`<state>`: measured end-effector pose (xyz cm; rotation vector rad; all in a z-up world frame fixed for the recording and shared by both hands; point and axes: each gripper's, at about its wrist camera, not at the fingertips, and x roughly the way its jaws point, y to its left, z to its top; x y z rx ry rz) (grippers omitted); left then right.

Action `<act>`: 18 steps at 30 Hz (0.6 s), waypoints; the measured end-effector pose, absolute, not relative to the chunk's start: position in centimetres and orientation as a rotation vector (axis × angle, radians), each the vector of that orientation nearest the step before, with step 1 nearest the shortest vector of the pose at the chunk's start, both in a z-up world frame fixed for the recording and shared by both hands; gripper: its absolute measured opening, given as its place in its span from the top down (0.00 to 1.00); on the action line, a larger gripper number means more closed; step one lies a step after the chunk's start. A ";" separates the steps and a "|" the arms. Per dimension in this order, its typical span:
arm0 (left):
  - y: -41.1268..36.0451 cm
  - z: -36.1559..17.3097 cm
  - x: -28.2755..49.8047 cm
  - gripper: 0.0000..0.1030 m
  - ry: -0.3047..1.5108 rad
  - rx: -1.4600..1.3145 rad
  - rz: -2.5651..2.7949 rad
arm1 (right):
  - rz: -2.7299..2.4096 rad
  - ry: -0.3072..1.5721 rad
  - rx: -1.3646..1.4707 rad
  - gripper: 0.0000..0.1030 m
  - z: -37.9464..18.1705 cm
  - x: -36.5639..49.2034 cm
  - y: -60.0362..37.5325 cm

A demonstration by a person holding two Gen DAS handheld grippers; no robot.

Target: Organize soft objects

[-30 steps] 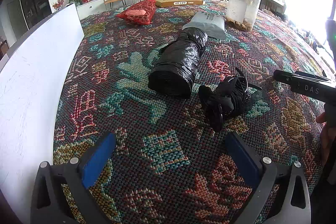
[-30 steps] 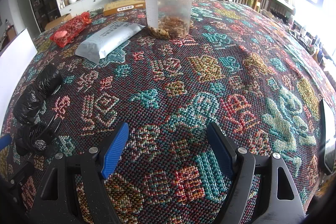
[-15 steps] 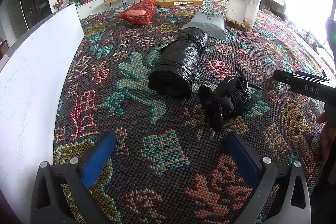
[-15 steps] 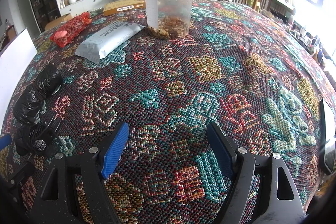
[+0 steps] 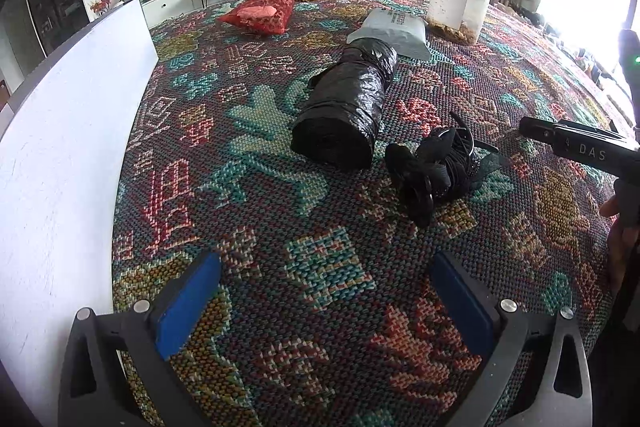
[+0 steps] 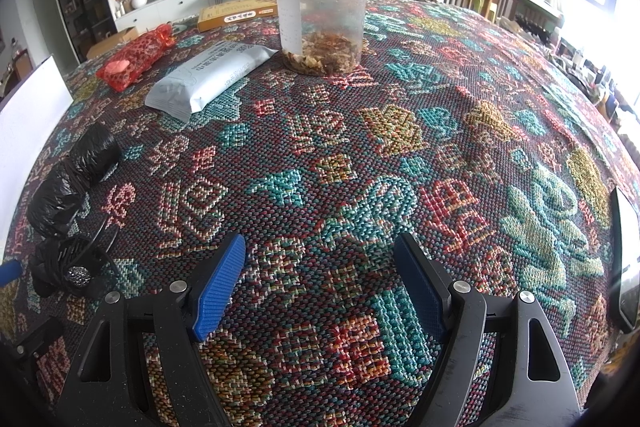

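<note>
Both your grippers hang spread over the patterned cloth, pinching nothing.

The woven tablecloth [image 5: 248,187] fills both views, with a white board [image 5: 60,155] at left. At centre of the left view lies the black plastic roll [image 5: 344,115], just beside it the black tangled bundle [image 5: 436,167]; grey pouch [image 6: 208,75], red mesh bag [image 5: 260,12] and clear jar [image 6: 322,15] sit higher. Your left gripper [image 5: 324,303] is wide apart; your right gripper [image 6: 320,287] is opening, empty.

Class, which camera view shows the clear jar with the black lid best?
The right wrist view: the clear jar stands whole, near centre, its brownish contents visible. In the left wrist view it sits far off, small and glare-washed.
</note>
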<state>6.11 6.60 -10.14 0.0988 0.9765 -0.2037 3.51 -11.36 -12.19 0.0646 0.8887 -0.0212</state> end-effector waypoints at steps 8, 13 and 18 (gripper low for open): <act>6.9 -10.2 5.3 0.00 0.934 0.098 -0.213 | 0.492 0.812 0.149 0.22 -8.8 2.4 -4.9; 6.9 -10.2 5.3 0.00 0.934 0.098 -0.213 | 0.577 0.964 0.011 0.22 -10.1 5.0 0.6; 6.9 -10.3 5.4 0.00 0.934 0.098 -0.213 | 0.581 1.013 -0.145 0.25 -10.1 4.8 -1.4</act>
